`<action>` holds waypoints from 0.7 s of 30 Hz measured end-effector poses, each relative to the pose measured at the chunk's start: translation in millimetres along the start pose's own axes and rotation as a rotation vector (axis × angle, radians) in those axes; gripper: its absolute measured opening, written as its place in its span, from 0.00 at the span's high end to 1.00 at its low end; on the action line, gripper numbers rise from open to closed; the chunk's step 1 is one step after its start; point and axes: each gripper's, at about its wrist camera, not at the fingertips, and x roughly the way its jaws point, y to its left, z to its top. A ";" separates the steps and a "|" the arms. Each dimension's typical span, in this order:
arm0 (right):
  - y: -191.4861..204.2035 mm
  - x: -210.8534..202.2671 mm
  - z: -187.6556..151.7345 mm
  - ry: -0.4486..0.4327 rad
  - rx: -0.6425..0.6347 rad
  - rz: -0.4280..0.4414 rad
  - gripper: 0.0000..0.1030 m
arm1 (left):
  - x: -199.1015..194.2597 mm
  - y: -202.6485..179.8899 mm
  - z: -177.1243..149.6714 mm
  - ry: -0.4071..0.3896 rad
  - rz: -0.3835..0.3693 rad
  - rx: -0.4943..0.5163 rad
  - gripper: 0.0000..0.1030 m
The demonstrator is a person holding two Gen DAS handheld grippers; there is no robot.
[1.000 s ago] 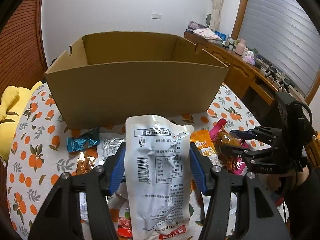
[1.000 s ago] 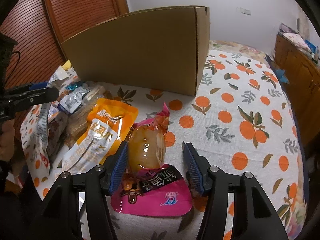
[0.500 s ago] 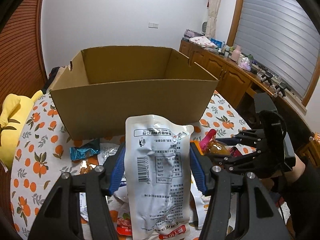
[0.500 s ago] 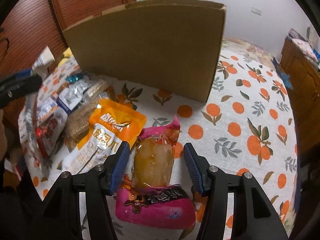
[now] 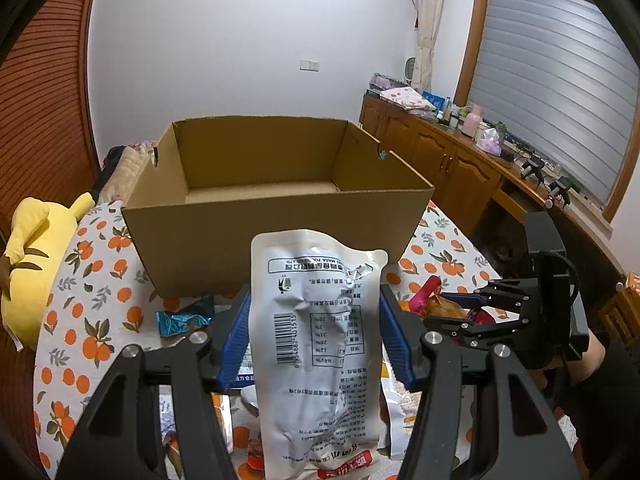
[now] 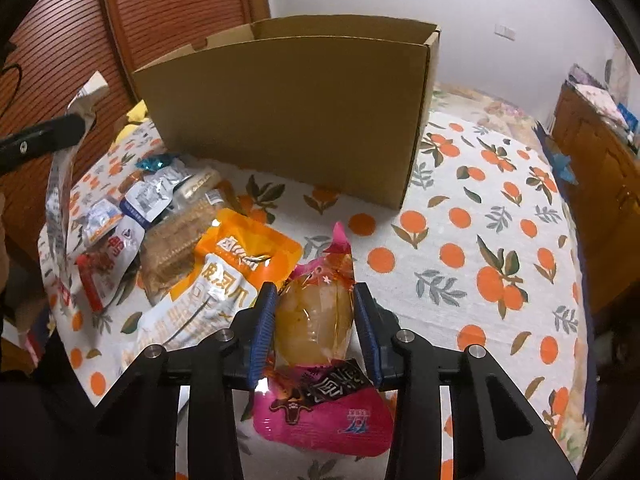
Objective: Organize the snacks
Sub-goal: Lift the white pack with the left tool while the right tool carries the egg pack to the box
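My left gripper (image 5: 316,332) is shut on a white snack pouch (image 5: 316,344) and holds it up in the air, in front of the open cardboard box (image 5: 276,236), whose inside shows empty. My right gripper (image 6: 314,328) is shut on a pink and clear snack packet (image 6: 316,320), lifted just above the table. It also shows at the right of the left wrist view (image 5: 460,312). The box (image 6: 288,108) stands ahead of it. The white pouch (image 6: 64,184) hangs at the far left of the right wrist view.
A pile of snacks lies on the orange-print tablecloth (image 6: 480,240): an orange pouch (image 6: 224,276), a wafer pack (image 6: 176,248), small white packets (image 6: 144,200), a teal wrapper (image 5: 184,318). A yellow plush toy (image 5: 28,268) lies left. Wooden cabinets (image 5: 448,160) stand right.
Both grippers have risen with their packets. The left one now looks down into the box. The right jaws have closed onto the pink packet and lifted it off the table.
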 end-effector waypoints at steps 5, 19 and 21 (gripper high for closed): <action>-6.1 -8.9 0.3 -0.030 0.015 -0.036 0.64 | -5.3 1.3 4.5 -0.015 0.002 0.001 0.44; -10.5 -55.6 23.9 -0.157 0.025 -0.059 0.63 | -15.9 8.2 31.1 -0.067 0.005 0.018 0.44; -7.5 -61.9 30.9 -0.176 0.012 -0.060 0.63 | -14.9 12.5 38.8 -0.075 0.000 0.020 0.44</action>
